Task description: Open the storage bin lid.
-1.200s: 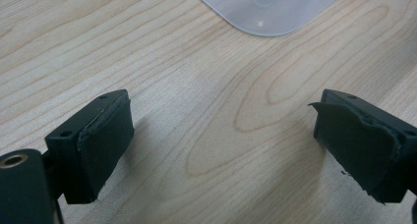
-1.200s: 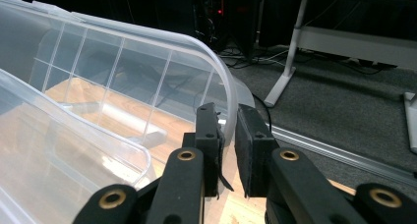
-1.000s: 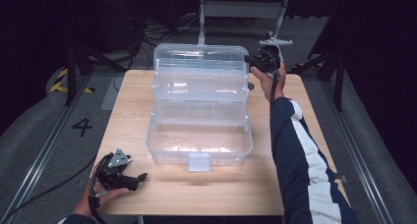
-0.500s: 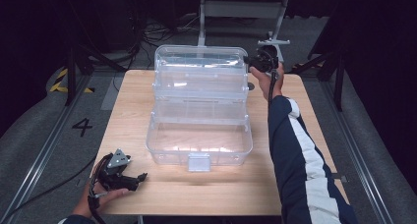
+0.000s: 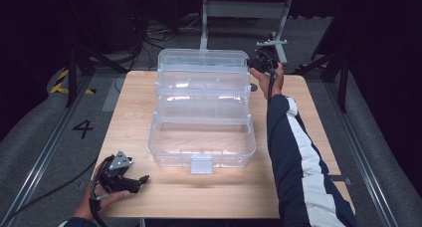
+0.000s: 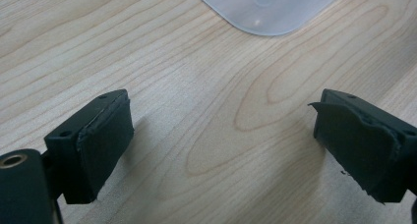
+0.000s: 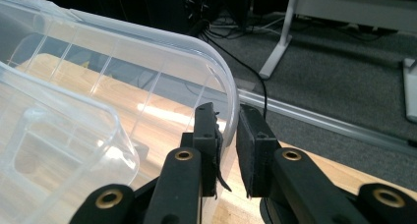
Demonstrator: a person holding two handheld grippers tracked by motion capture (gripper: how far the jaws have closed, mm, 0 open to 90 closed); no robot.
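Note:
A clear plastic tiered box (image 5: 201, 152) stands open in the middle of the wooden table (image 5: 134, 102), its trays stepped back and its lid (image 5: 203, 62) upright at the far end. My right gripper (image 5: 255, 63) is at the lid's far right corner. In the right gripper view it (image 7: 227, 145) is shut on the lid's rim (image 7: 231, 94), beside a clear tray (image 7: 59, 135). My left gripper (image 5: 142, 179) rests at the table's near left corner. It (image 6: 221, 145) is open over bare wood, with a corner of the box (image 6: 268, 8) ahead of it.
The box's front latch (image 5: 201, 163) faces the near edge. Beyond the far edge stand a metal frame (image 5: 246, 10) and loose cables on the grey floor (image 7: 344, 71). Bare wood lies left and right of the box.
Almost nothing differs. My right gripper, with the lid's corner in it, has edged very slightly nearer; the left gripper has stayed put.

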